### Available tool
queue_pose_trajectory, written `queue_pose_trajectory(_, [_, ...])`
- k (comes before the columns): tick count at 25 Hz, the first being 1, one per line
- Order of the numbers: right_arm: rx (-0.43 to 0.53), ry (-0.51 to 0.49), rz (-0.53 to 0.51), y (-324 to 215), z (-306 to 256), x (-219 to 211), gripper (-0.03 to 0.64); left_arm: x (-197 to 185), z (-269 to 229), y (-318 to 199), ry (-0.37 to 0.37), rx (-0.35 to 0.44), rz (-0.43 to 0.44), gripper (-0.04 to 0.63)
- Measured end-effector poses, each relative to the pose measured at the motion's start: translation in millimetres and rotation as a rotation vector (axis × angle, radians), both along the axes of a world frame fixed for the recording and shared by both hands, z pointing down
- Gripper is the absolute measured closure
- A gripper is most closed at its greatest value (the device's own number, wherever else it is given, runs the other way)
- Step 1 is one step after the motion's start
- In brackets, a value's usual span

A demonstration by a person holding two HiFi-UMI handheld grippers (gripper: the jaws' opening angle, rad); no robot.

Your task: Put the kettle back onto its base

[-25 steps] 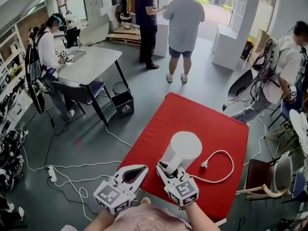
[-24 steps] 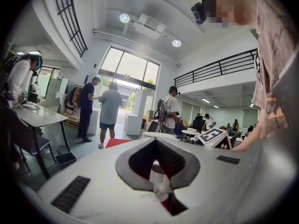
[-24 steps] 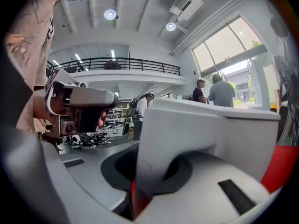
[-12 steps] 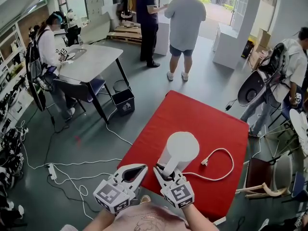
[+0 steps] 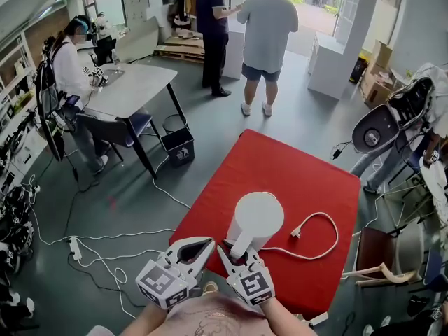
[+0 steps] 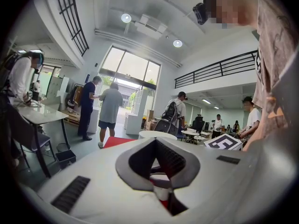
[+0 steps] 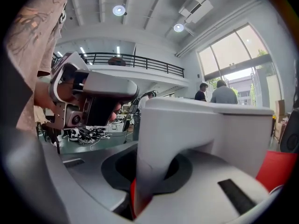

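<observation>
Right tongs (image 5: 234,250) clenched on handle of white kettle (image 5: 256,218) over red worktop (image 5: 294,170); left tongs (image 5: 208,244) closed, empty, at kettle's eight o'clock.

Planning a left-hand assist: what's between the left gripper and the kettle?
Only bare red tablecloth separates the left gripper from the kettle, as the head view shows.

White kettle (image 5: 255,219); red table (image 5: 294,173); grey floor (image 5: 294,117); black bin (image 5: 178,150).

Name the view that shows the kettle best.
Head view: nearly the whole kettle shows against the red table, from above. The right gripper view shows only its handle and side, close up; the left gripper view only its top edge.
</observation>
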State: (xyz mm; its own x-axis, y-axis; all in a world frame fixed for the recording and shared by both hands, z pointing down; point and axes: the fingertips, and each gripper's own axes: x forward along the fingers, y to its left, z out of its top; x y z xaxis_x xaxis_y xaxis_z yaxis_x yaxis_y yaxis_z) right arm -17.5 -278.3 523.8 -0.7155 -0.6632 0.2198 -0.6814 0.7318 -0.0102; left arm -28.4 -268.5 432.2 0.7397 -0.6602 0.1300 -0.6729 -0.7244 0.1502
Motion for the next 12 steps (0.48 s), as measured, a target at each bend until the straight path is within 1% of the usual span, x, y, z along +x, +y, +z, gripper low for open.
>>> queue_pose_trajectory(6, [-0.004,0.067,-0.027,11,18,-12,0.555,-5,-2,3,0.003,0.0,-0.009,0.611])
queue_pose_trajectory(12, [-0.013,0.065,-0.031,11,18,-14,0.555,-8,-3,6,0.013,-0.003,-0.015,0.611])
